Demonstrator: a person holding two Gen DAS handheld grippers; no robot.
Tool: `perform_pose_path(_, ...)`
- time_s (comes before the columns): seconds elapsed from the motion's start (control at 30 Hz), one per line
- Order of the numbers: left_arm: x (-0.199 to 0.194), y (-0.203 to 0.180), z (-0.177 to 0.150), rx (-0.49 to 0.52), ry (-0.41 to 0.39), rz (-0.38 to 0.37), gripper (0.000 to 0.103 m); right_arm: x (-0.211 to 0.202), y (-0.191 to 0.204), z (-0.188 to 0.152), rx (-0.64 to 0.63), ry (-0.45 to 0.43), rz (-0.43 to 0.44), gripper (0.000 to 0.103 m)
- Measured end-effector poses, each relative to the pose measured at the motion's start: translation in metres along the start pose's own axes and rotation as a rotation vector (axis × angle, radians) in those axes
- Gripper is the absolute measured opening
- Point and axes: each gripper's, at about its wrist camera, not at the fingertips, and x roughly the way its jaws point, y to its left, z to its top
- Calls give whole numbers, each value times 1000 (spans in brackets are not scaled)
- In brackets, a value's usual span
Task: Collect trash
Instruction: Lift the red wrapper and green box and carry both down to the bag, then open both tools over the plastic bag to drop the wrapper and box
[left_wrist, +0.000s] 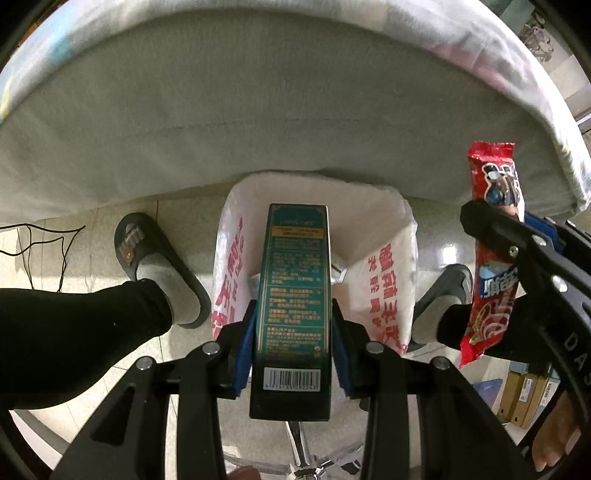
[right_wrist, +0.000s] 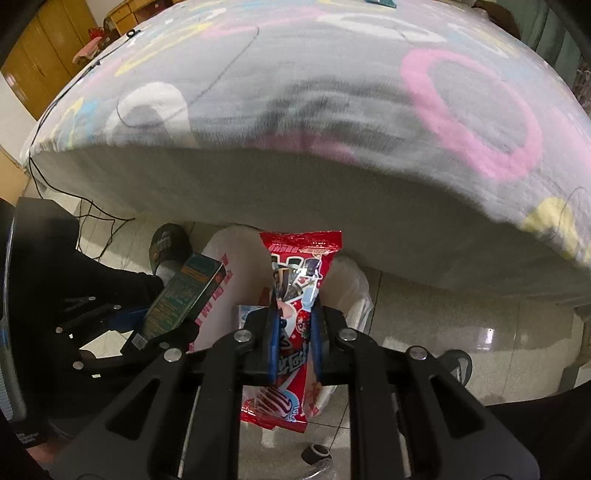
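My left gripper (left_wrist: 293, 314) is shut on a dark green carton (left_wrist: 295, 280) with a barcode and holds it over the open white plastic trash bag (left_wrist: 384, 229) with red lettering. My right gripper (right_wrist: 294, 321) is shut on a red snack wrapper (right_wrist: 299, 273) and holds it upright over the same bag (right_wrist: 236, 254). The right gripper and its wrapper (left_wrist: 493, 251) show at the right of the left wrist view. The left gripper with the carton (right_wrist: 184, 295) shows at the left of the right wrist view.
A bed (left_wrist: 258, 103) with a patterned sheet (right_wrist: 295, 74) overhangs the bag. The person's feet in dark slippers (left_wrist: 147, 251) stand on the tiled floor on both sides of the bag. Black cables (left_wrist: 44, 243) lie on the floor at left. Boxes (left_wrist: 524, 395) sit at lower right.
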Motion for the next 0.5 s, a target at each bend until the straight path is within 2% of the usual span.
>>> perform_pose_path(0.3, 5, 2, -1, -15, 17, -16, 36, 13, 1, 10, -2, 20, 1, 14)
perform_pose_path(0.33, 6, 2, -1, -14, 19, -14, 41, 14, 1, 10, -1, 22, -2, 18)
perform_pose_path(0.37, 5, 2, -1, -13, 16, -8, 53, 14, 1, 10, -5, 21, -6, 22)
perform_pose_path(0.43, 5, 2, 0, -14, 17, -4, 68, 13, 2, 11, -9, 11, -29, 66)
perform_pose_path(0.5, 7, 1, 0, -11, 16, 7, 70, 11, 0, 11, 6, 2, -22, 67)
